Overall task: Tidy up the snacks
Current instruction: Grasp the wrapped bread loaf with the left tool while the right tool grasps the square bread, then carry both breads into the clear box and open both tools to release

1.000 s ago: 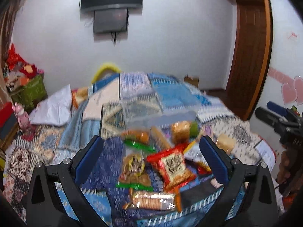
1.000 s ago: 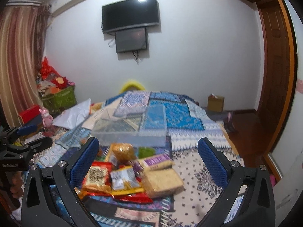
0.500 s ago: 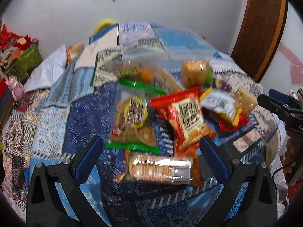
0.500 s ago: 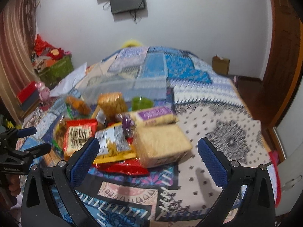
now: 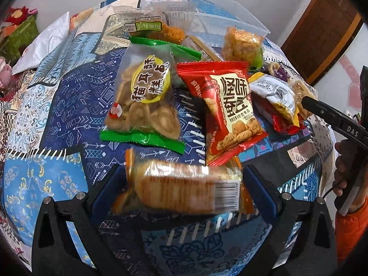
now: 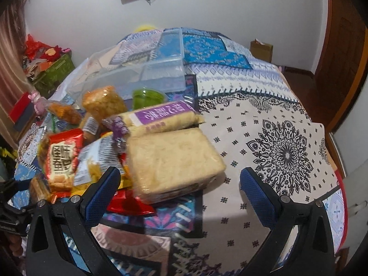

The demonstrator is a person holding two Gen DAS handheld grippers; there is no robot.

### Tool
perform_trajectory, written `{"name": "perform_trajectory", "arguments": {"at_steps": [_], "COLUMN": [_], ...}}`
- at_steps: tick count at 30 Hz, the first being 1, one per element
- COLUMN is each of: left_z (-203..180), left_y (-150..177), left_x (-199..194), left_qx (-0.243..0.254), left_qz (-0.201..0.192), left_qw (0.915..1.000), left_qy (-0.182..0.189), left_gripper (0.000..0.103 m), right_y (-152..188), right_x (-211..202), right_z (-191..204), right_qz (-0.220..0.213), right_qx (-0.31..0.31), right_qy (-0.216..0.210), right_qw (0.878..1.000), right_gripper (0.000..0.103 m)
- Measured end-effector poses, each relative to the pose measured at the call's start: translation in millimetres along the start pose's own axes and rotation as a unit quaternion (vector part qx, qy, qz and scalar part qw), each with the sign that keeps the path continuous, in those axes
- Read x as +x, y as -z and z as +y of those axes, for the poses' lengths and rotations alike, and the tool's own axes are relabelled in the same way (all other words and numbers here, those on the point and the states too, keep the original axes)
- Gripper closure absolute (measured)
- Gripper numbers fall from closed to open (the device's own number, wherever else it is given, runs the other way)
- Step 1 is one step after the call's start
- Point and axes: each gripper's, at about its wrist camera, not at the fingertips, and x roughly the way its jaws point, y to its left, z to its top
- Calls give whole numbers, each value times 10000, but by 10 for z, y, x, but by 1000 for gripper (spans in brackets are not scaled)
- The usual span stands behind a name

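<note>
A pile of snack packets lies on a patterned bedspread. My left gripper (image 5: pixel 184 184) is open, its blue pads on either side of a clear-wrapped cracker sleeve (image 5: pixel 184 188), not pressing it. Behind the sleeve lie a green-edged bag of fried crisps (image 5: pixel 145 101) and a red snack bag (image 5: pixel 230 108). My right gripper (image 6: pixel 179 186) is open around the near end of a flat beige wafer block (image 6: pixel 174 158). A purple-labelled roll (image 6: pixel 161 117) lies behind the block. An empty clear plastic box (image 6: pixel 147 73) stands behind the pile.
The right gripper and the hand holding it show at the right edge of the left wrist view (image 5: pixel 345 133). A green cup (image 6: pixel 147 96) sits by the box. A green bin (image 6: pixel 53 71) stands left of the bed. A wooden door (image 6: pixel 340 57) is at the right.
Both grippers have dropped down and moved in toward the pile. The cracker sleeve now sits between the left pads and the wafer block between the right pads. Both stay open.
</note>
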Motion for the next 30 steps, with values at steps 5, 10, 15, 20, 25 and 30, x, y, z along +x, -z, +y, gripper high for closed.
{"name": "perform_trajectory", "arguments": {"at_steps": [5, 10, 15, 20, 25, 30], "left_z": [-101, -116, -46, -43, -60, -87], "left_y": [-27, -25, -41, -40, -109, -242], "left_x": [72, 78, 20, -100, -402, -638], "left_qx": [257, 334, 262, 236, 298, 344], "left_qz": [5, -100, -150, -305, -871, -1255], "left_qw": [9997, 9993, 9994, 9988, 9948, 9906], "left_qy": [9, -148, -173, -287, -429, -419], "left_gripper": [0, 12, 19, 21, 21, 21], "right_y": [-62, -104, -58, -33, -48, -134], "right_x": [128, 225, 170, 115, 3, -191], "right_z": [-93, -133, -52, -7, -19, 38], "right_qz": [173, 206, 65, -40, -170, -462], "right_qx": [-51, -58, -228, -262, -252, -275], "right_qy": [-297, -513, -587, -415, -475, -497], "right_qw": [9994, 9985, 9980, 9988, 9984, 9973], "right_gripper": [0, 0, 19, 20, 20, 20]}}
